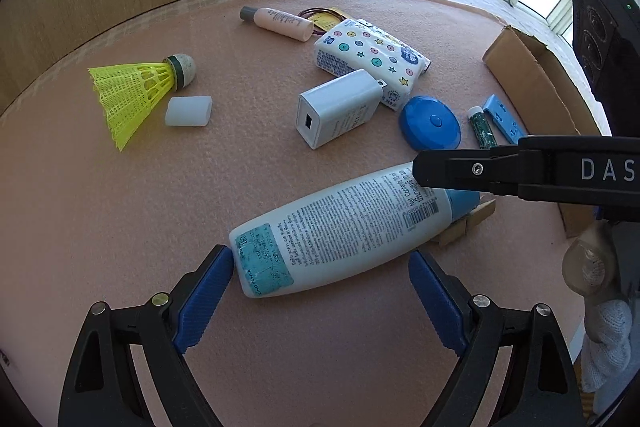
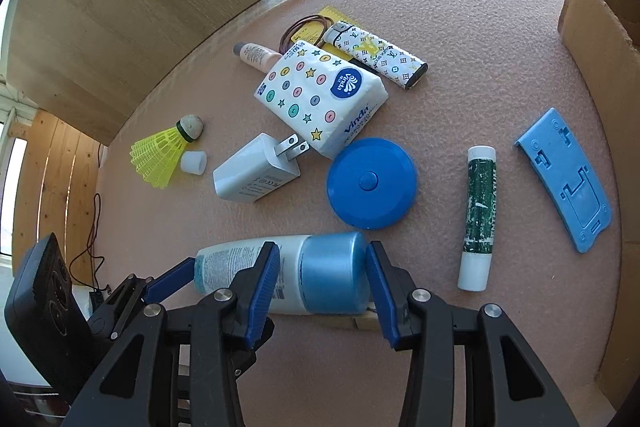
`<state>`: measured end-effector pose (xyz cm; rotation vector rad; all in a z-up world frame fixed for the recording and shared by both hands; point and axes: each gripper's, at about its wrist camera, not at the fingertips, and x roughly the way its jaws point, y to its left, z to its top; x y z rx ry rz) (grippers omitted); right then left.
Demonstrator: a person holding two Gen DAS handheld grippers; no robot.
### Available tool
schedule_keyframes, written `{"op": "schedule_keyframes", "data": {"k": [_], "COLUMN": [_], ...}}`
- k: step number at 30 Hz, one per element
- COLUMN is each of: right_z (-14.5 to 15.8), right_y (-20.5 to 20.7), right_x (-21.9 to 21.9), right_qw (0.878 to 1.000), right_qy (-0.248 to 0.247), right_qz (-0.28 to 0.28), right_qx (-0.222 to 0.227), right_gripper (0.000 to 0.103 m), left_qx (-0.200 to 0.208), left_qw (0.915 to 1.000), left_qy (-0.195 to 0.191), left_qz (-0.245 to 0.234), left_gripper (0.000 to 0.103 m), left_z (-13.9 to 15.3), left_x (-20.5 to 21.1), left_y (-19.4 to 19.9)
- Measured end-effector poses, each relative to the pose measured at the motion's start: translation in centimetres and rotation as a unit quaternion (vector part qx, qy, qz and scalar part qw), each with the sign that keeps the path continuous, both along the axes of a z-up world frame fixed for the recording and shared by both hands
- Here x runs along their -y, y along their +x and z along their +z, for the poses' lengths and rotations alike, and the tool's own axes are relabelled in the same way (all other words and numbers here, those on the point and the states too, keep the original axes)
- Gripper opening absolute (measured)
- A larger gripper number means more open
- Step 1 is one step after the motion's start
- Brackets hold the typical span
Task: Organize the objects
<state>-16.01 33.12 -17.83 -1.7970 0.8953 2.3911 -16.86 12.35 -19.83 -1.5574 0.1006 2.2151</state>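
The pink mat (image 2: 460, 39) looked like matt foam with a fine pebbled grain. The lotion bottle (image 1: 340, 231) was smooth white plastic with a printed label, its blue cap (image 2: 334, 273) satin and faintly glossy. The blue round case (image 2: 372, 183) was glossy plastic; the white charger (image 2: 252, 175) was smooth matt plastic with metal prongs. The tissue pack (image 2: 320, 99) wore shiny printed film. The shuttlecock (image 1: 132, 91) had a yellow plastic mesh skirt and a rough, worn cork head. The lip balm stick (image 2: 478, 215) carried a scuffed green label. The cardboard box (image 2: 596, 39) was matt brown. Ribbed blue pads (image 1: 208, 291) lined the black plastic gripper fingers, pinned with bright metal screws.
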Motion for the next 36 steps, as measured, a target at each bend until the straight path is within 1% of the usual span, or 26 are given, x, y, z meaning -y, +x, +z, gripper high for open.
{"op": "schedule_keyframes", "data": {"k": [5, 11, 13, 15, 19, 23, 28, 30, 32, 36], "right_z": [-0.2, 0.1, 0.4, 1.1, 2.3, 2.4, 2.4, 2.3, 2.1, 1.4], "right_y": [1.6, 2.9, 3.1, 3.7, 5.4, 7.2, 8.6, 8.9, 8.9, 8.4], "right_x": [2.3, 4.3, 4.5, 4.2, 3.2, 2.6, 3.2, 3.5, 3.8, 4.1], "right_qw": [1.0, 0.998, 0.997, 0.998, 0.999, 0.999, 0.999, 0.999, 0.999, 0.999], "right_qy": [-0.011, 0.004, 0.01, 0.022, 0.019, -0.012, -0.028, -0.033, -0.04, -0.048], "right_qz": [0.026, 0.064, 0.07, 0.059, 0.025, -0.002, 0.003, 0.004, 0.004, 0.007], "right_qx": [0.001, -0.001, -0.003, -0.012, -0.03, -0.031, -0.029, -0.028, -0.026, -0.019], "right_gripper": [0.041, 0.041, 0.041, 0.042, 0.047, 0.047, 0.047, 0.047, 0.047, 0.047], "left_qx": [0.002, 0.018, 0.014, -0.002, -0.023, -0.033, -0.006, 0.003, 0.01, 0.028], "left_qw": [0.9999, 0.9997, 0.9997, 0.9998, 0.9996, 0.9992, 0.999, 0.9986, 0.9978, 0.9966], "left_qy": [-0.003, 0.011, 0.011, 0.007, 0.001, -0.02, -0.015, -0.02, -0.017, 0.006], "left_qz": [0.014, 0.013, 0.014, 0.019, 0.015, -0.013, -0.041, -0.05, -0.064, -0.077], "left_gripper": [0.091, 0.091, 0.088, 0.088, 0.088, 0.088, 0.088, 0.088, 0.086, 0.083], "left_z": [0.2, 0.7, 1.3, 2.3, 4.0, 4.3, 2.7, 2.0, 1.6, 1.1], "left_x": [2.1, 3.8, 4.4, 5.0, 5.9, 5.0, 3.9, 3.5, 3.0, 2.3], "left_y": [2.7, 6.9, 7.8, 8.3, 7.6, 5.9, 4.5, 4.6, 5.1, 6.2]}}
